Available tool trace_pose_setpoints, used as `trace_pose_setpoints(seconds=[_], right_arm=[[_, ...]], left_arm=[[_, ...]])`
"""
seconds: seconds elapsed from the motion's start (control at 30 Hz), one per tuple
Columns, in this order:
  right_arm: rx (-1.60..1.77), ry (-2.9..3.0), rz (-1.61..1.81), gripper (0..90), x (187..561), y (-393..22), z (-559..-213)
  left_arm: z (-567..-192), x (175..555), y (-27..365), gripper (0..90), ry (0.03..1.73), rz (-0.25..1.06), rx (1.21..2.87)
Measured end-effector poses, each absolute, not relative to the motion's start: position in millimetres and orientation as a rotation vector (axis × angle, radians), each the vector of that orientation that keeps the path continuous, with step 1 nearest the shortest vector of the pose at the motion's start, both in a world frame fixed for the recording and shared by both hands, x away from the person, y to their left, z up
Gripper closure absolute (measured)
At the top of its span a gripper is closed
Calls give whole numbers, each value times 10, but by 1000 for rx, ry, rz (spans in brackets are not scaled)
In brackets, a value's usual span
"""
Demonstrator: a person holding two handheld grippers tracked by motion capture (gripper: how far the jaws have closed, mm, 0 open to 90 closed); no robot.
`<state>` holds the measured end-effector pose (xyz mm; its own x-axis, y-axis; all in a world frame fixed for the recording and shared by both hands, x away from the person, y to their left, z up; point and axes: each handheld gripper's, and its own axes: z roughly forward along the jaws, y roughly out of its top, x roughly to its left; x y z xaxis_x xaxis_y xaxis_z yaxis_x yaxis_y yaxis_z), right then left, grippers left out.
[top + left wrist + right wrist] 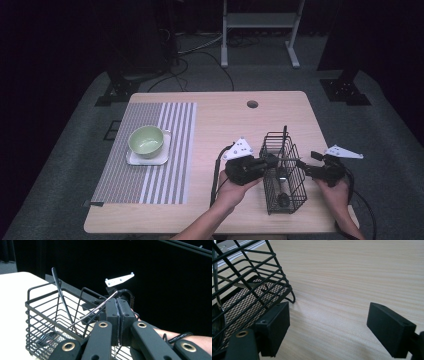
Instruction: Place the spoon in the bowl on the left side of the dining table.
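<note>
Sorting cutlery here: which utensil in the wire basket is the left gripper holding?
The silver-handled one, leaning across the basket; the left gripper is shut on its handle tip. The black-handled utensil stands free.

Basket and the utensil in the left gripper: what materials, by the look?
Basket: thin rod frame with a fine mesh floor, matte black, probably coated steel wire. Utensil clamped in the left gripper: slim handle with a bright mirror-like glint, likely polished stainless steel; its working end is hidden in the basket.

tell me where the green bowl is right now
In the high view the green bowl sits on a white plate on the striped mat, table's left side, well left of the wire basket.
</note>
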<state>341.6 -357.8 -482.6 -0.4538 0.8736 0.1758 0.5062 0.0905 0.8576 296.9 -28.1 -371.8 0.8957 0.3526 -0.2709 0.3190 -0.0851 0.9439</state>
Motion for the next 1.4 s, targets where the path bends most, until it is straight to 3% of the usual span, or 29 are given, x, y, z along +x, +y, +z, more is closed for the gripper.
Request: trace_pose_setpoints(seconds=[1.4], right_arm=[[1368, 1998, 1302, 175, 3423, -3575, -4827]], left_arm=[[-3319, 3034, 109, 892, 598, 10, 1499]])
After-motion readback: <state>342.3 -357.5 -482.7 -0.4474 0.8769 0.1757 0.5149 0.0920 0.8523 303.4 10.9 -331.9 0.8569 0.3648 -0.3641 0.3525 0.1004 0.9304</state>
